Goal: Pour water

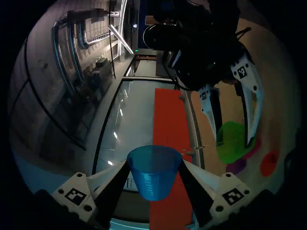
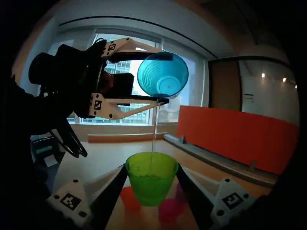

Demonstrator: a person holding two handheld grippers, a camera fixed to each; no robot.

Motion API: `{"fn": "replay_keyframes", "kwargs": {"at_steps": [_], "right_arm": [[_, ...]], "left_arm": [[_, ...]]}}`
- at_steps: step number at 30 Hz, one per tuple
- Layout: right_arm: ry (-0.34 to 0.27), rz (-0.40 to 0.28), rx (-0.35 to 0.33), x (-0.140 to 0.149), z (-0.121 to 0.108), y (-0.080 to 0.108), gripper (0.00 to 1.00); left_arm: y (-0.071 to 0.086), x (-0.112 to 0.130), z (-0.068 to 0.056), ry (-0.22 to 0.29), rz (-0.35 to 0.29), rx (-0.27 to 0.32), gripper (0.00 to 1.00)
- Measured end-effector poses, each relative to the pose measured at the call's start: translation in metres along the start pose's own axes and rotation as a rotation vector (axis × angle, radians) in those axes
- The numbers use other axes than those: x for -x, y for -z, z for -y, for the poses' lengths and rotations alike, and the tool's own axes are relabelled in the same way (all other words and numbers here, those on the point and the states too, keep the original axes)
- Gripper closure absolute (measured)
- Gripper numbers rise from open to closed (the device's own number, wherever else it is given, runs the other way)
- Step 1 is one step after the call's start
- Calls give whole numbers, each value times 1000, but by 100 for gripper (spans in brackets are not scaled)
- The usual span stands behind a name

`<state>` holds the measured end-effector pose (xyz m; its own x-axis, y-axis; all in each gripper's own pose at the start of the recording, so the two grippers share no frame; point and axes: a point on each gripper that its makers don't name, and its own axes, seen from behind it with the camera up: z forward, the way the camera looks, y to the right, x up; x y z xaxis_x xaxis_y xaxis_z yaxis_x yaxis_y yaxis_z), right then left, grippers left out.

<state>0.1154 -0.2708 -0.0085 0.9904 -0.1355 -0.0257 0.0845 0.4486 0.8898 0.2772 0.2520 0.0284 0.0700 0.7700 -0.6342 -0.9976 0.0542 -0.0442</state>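
Water falls in a thin stream from the translucent blue plastic cup, tipped sideways in the left gripper with both fingers pressing it, straight down into the upright green plastic cup directly below, clamped likewise by the right gripper.

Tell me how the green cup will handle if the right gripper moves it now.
Probably light and slightly squashy: the green cup looks like thin translucent plastic, so the right gripper may flex its wall. Likely getting heavier, since a water stream falls into it from the tilted blue cup. Open-topped, it would probably slosh or spill if jerked.
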Motion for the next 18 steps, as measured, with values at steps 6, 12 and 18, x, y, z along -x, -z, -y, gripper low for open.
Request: {"fn": "replay_keyframes", "kwargs": {"at_steps": [6,12,18], "right_arm": [[-1,-1,2,-1,-1,0,8],[-2,-1,4,0,-1,0,8],[-2,-3,5,-1,-2,1,8]], "left_arm": [[0,-1,1,-29,1,-4,13],[1,-3,3,-56,-2,-11,13],[1,-4,2,-79,-1,-10,13]]}}
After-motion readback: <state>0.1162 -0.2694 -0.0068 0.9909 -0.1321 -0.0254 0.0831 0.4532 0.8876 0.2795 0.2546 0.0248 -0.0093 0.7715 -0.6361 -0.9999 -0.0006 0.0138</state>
